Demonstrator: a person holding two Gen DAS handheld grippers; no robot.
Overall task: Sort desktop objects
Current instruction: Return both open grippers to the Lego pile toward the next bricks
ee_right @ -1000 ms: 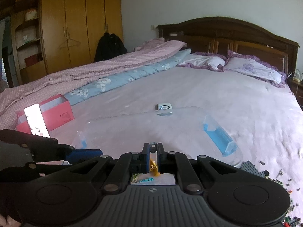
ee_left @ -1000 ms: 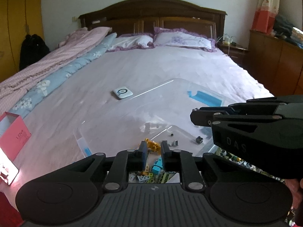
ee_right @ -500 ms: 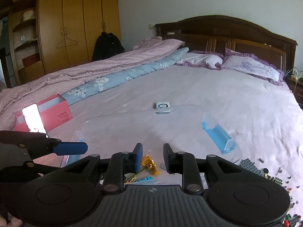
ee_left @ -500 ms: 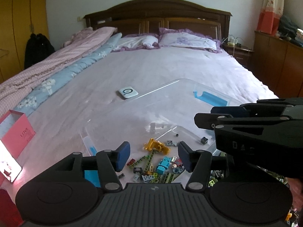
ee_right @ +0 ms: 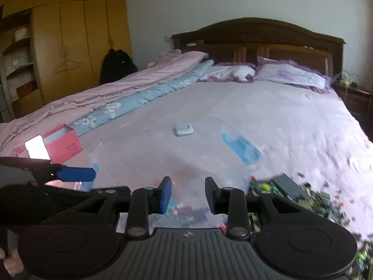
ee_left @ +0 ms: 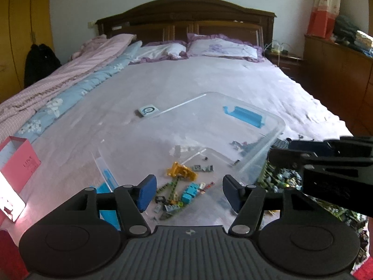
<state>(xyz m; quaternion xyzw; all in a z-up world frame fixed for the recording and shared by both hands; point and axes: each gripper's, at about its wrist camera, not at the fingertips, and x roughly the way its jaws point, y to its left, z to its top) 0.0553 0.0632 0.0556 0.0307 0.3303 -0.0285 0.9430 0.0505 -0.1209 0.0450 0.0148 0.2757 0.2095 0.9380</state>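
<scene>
Clear plastic forms the shallow storage box [ee_left: 277, 126] with blue latch handles that lies on the pale lilac bedsheet [ee_left: 209, 81]. Inside it sits a small scatter of toy building bricks: a yellow brick piece [ee_left: 180, 170], a light blue brick [ee_left: 190, 191] and several grey and green bits. The left gripper [ee_left: 187, 192] hangs over that scatter, its blue-padded jaws opening, spread fairly wide with nothing pressed between them. The right gripper [ee_right: 187, 194] hovers over the box's near right edge, its jaws also opening, a narrower gap with nothing in it; this view is blurred. A loose pile of dark green and grey bricks [ee_right: 303, 193] lies on the sheet just beside the box on the right. A small white square device [ee_left: 149, 111] rests beyond the box, and a pink cardboard box [ee_left: 19, 163] stands well apart at the left.
</scene>
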